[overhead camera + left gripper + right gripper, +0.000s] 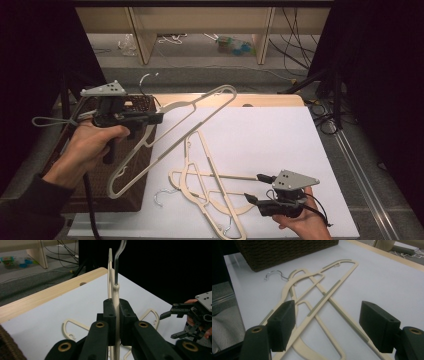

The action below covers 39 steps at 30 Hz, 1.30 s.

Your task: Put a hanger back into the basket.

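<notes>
Left jaws clenched on thin cream hanger (pixel 170 130), right jaws released above others.

I see matt cream plastic hangers (pixel 322 302) with shiny metal hooks (pixel 273 273); the lifted hanger (pixel 170 135) looks the same. The basket (pixel 287 251) at my 10 o'clock is rough dark wicker. The table sheet (pixel 270 145) is smooth matt white over pale wood edging (pixel 37 300).

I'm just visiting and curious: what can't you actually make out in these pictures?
- Stacked hangers, high view: how many lie there; they overlap, and the bottom edge cuts them off.
- Basket, high view: its contents, hidden by the left tool and the lifted hanger.
- Floor clutter, high view: too small.
</notes>
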Tool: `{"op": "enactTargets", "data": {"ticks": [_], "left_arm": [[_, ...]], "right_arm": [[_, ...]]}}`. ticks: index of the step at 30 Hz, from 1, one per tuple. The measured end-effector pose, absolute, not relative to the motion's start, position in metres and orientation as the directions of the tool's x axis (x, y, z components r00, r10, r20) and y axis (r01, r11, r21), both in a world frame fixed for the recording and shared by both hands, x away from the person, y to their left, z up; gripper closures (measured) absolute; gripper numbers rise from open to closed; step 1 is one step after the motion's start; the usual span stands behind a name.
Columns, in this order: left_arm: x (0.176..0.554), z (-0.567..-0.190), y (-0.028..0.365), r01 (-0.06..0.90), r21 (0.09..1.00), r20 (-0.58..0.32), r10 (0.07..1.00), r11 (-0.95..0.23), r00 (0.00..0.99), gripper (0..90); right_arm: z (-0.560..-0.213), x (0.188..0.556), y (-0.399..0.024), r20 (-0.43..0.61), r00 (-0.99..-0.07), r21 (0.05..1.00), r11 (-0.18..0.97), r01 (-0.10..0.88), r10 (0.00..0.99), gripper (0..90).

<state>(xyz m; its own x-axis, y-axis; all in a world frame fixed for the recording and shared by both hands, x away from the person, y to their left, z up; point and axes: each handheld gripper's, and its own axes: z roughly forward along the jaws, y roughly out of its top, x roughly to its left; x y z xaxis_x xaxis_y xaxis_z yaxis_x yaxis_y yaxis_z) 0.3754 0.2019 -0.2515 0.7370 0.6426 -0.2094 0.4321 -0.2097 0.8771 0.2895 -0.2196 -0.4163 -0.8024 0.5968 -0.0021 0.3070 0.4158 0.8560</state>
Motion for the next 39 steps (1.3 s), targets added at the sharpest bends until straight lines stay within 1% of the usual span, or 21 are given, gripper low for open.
{"op": "enactTargets", "data": {"ticks": [1, 2, 3, 4, 6, 7, 9, 10, 11, 12, 18, 22, 23, 24, 25, 30, 39], "left_arm": [[0.377, -0.252, 0.206, 0.433, 0.879, -0.218, 0.64, -0.198, 0.736, 85.8], [0.379, -0.25, 0.215, 0.438, 0.876, -0.211, 0.659, -0.2, 0.722, 85.9], [0.379, -0.25, 0.215, 0.438, 0.876, -0.211, 0.659, -0.2, 0.722, 85.8], [0.38, -0.247, 0.226, 0.443, 0.873, -0.201, 0.68, -0.202, 0.706, 85.8], [0.381, -0.247, 0.231, 0.442, 0.875, -0.199, 0.687, -0.196, 0.699, 85.8], [0.383, -0.244, 0.244, 0.45, 0.873, -0.198, 0.709, -0.186, 0.677, 85.9], [0.384, -0.244, 0.25, 0.448, 0.876, -0.193, 0.718, -0.182, 0.669, 85.8], [0.386, -0.244, 0.263, 0.444, 0.88, -0.191, 0.733, -0.167, 0.653, 85.8], [0.386, -0.244, 0.263, 0.444, 0.88, -0.191, 0.733, -0.167, 0.653, 85.8], [0.387, -0.245, 0.277, 0.452, 0.878, -0.191, 0.748, -0.16, 0.635, 85.9], [0.395, -0.257, 0.309, 0.466, 0.872, -0.192, 0.77, -0.15, 0.608, 85.8], [0.4, -0.264, 0.321, 0.473, 0.871, -0.198, 0.782, -0.136, 0.591, 85.9], [0.401, -0.266, 0.329, 0.466, 0.871, -0.172, 0.794, -0.153, 0.583, 85.9], [0.401, -0.266, 0.329, 0.466, 0.871, -0.172, 0.794, -0.153, 0.583, 85.9], [0.403, -0.269, 0.337, 0.464, 0.871, -0.153, 0.807, -0.163, 0.57, 85.8], [0.408, -0.276, 0.356, 0.461, 0.872, -0.14, 0.822, -0.161, 0.552, 85.9], [0.409, -0.29, 0.375, 0.458, 0.865, -0.098, 0.825, -0.206, 0.556, 85.8]], "right_arm": [[-0.417, 0.289, -0.219, -0.003, -0.803, 0.855, 0.418, 0.306, 0.596, 30.2], [-0.417, 0.289, -0.219, -0.002, -0.803, 0.856, 0.417, 0.307, 0.595, 30.2], [-0.417, 0.289, -0.219, 0.001, -0.806, 0.854, 0.419, 0.308, 0.591, 30.2], [-0.417, 0.289, -0.219, 0.0, -0.806, 0.853, 0.42, 0.308, 0.592, 30.2], [-0.417, 0.289, -0.22, -0.002, -0.805, 0.853, 0.421, 0.308, 0.593, 30.2], [-0.418, 0.289, -0.22, 0.002, -0.805, 0.852, 0.421, 0.313, 0.594, 30.2], [-0.418, 0.29, -0.22, 0.002, -0.805, 0.852, 0.42, 0.312, 0.594, 30.2], [-0.419, 0.29, -0.221, 0.003, -0.805, 0.849, 0.423, 0.315, 0.594, 30.2], [-0.419, 0.29, -0.221, 0.003, -0.805, 0.849, 0.423, 0.315, 0.594, 30.2], [-0.419, 0.29, -0.221, 0.005, -0.803, 0.85, 0.421, 0.318, 0.596, 30.2], [-0.419, 0.29, -0.222, 0.002, -0.795, 0.856, 0.41, 0.315, 0.606, 29.8], [-0.419, 0.291, -0.221, 0.001, -0.796, 0.856, 0.411, 0.314, 0.606, 29.5], [-0.42, 0.291, -0.221, 0.003, -0.797, 0.855, 0.412, 0.315, 0.604, 29.4], [-0.42, 0.291, -0.221, 0.003, -0.797, 0.855, 0.412, 0.315, 0.604, 29.4], [-0.42, 0.291, -0.221, 0.005, -0.798, 0.854, 0.413, 0.317, 0.603, 29.4], [-0.419, 0.29, -0.222, 0.008, -0.796, 0.854, 0.41, 0.32, 0.605, 29.4], [-0.42, 0.291, -0.221, 0.005, -0.8, 0.852, 0.416, 0.318, 0.6, 29.5]]}}
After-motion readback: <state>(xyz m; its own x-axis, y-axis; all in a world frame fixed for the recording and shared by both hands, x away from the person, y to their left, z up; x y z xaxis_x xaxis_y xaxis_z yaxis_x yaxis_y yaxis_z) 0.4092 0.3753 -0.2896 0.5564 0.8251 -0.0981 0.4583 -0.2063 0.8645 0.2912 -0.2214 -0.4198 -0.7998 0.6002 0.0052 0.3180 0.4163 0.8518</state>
